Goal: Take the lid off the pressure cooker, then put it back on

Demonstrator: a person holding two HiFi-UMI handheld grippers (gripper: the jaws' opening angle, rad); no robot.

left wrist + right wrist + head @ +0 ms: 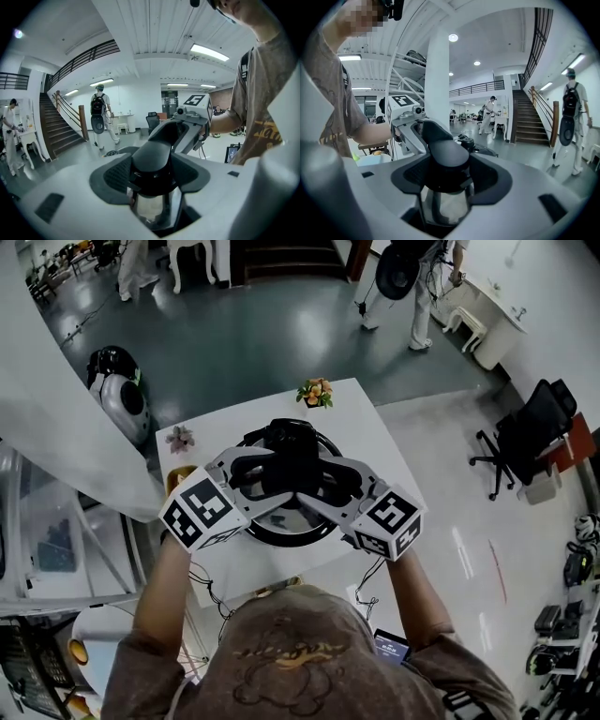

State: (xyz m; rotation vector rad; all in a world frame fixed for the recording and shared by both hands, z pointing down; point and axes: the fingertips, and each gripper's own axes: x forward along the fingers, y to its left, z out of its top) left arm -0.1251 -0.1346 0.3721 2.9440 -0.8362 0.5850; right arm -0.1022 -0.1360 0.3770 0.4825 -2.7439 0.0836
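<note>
Here both hand-held grippers (277, 476) (316, 480) clamp the lid handle (291, 442).

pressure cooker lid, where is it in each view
Head view: lid at the centre, largely covered.
Left gripper view: lid at bottom centre, its black handle between the jaws.
Right gripper view: lid at bottom centre, handle between the jaws.
Shared landmark: person with a backpack.

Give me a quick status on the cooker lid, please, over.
Left tongs and right tongs clamped on lid handle, opposite sides. Lid over table; lifted or seated, can't tell. Flower ornament at far edge, clear.
</note>
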